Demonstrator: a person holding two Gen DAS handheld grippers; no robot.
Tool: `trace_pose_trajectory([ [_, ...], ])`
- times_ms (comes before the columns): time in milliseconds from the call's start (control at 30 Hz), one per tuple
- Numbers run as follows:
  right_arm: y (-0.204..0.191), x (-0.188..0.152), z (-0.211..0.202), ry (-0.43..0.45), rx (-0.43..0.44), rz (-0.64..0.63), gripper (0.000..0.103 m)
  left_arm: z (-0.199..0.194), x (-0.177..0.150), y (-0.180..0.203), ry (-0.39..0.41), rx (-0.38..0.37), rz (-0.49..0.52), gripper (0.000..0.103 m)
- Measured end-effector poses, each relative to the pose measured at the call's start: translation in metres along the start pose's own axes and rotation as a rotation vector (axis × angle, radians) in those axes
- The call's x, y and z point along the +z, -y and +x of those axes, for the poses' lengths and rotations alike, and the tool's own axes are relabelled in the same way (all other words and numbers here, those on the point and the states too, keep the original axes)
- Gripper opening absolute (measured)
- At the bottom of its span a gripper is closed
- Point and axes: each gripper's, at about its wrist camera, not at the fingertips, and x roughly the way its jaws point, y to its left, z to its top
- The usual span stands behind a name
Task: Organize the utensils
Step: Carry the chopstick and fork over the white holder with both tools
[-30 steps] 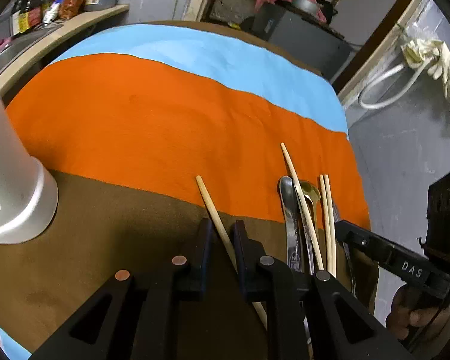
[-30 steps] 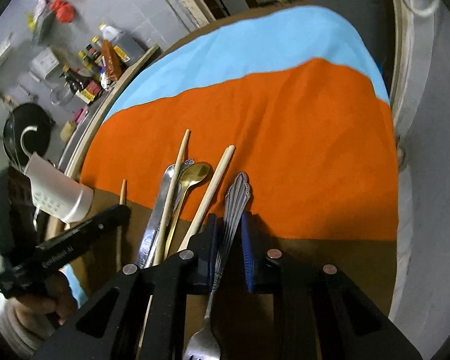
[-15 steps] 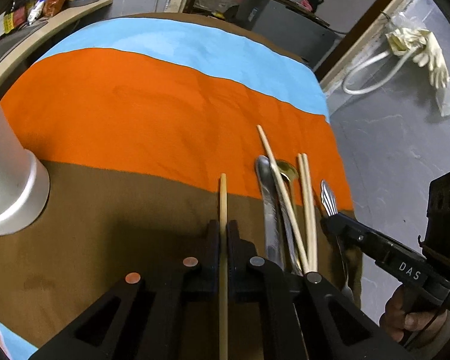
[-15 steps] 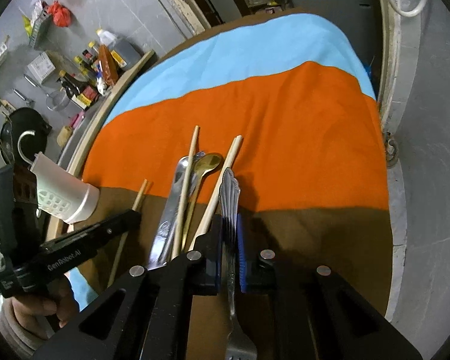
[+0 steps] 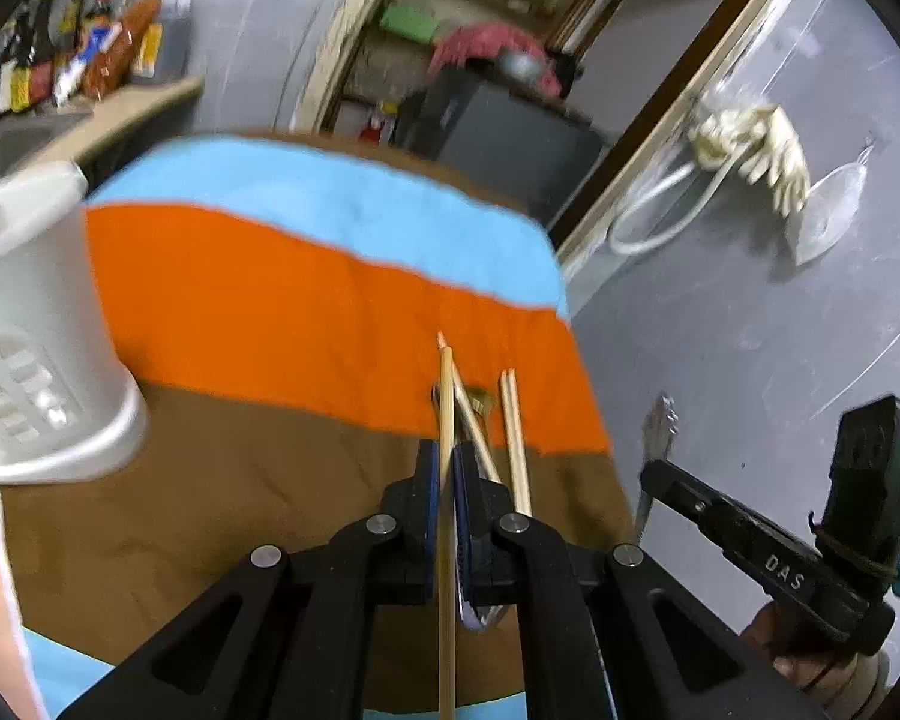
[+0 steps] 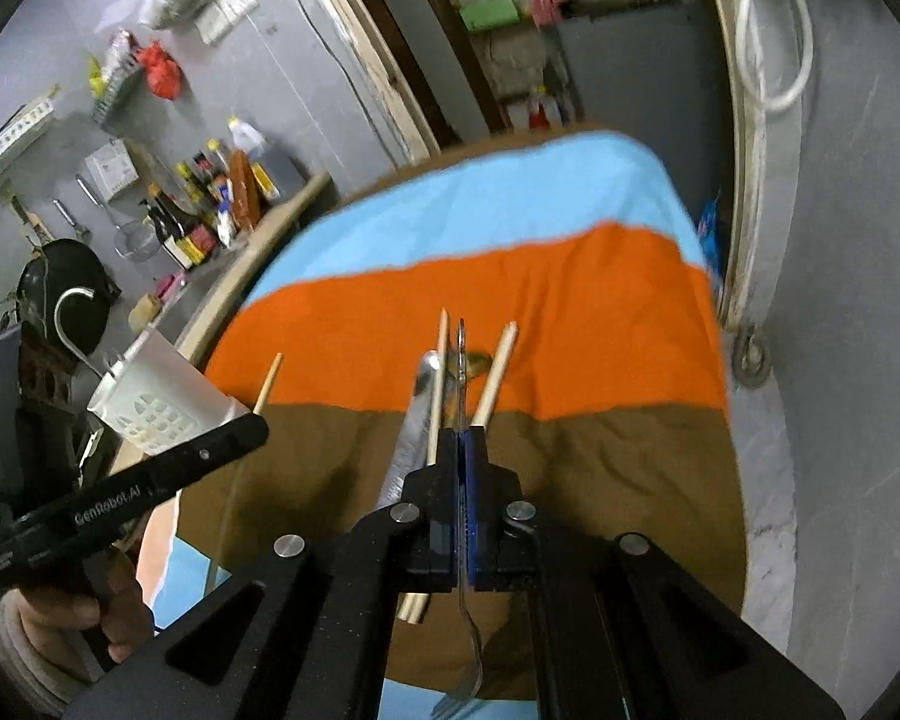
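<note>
My left gripper (image 5: 444, 456) is shut on a wooden chopstick (image 5: 446, 396) and holds it above the striped cloth. The jaws of my right gripper (image 6: 463, 438) are closing, and their pads press on the handle of a silver fork (image 6: 461, 360), tines toward the camera. The fork (image 5: 660, 426) also shows in the left wrist view, lifted beside the table edge. Left on the cloth are chopsticks (image 5: 513, 438), a silver spoon (image 6: 414, 420) and a gold spoon (image 6: 477, 362). A white utensil holder (image 5: 36, 324) stands at the left.
The tablecloth (image 5: 282, 300) has brown, orange and blue bands, and its right edge drops to a grey floor (image 5: 750, 330). Bottles (image 6: 204, 222) line a counter at the far left. A dark cabinet (image 5: 510, 132) stands beyond the table.
Both grippers closed, the left on the chopstick and the right on the fork, and rose off the cloth with them. The views tilted up, showing more of the room.
</note>
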Motion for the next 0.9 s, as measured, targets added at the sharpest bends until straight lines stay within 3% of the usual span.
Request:
trace_pose_trajectory([
  [167, -0.027, 0.009, -0.033, 0.116, -0.046, -0.057, 0.002, -0.036, 0.013, -0.003, 0.121, -0.026, 0.009, 0.005],
  [367, -0.066, 0.028, -0.058, 0.236, -0.029, -0.111, 0.002, -0.074, 0.031, -0.013, 0.222, -0.034, 0.021, 0.005],
  [667, -0.148, 0.052, -0.063, 0.329, 0.072, -0.197, 0.002, -0.139, 0.061, -0.064, 0.374, -0.041, -0.034, 0.005],
  [900, -0.206, 0.067, -0.062, 0.394, 0.174, -0.228, 0.002, -0.179, 0.092, -0.13, 0.516, 0.02, -0.105, 0.005],
])
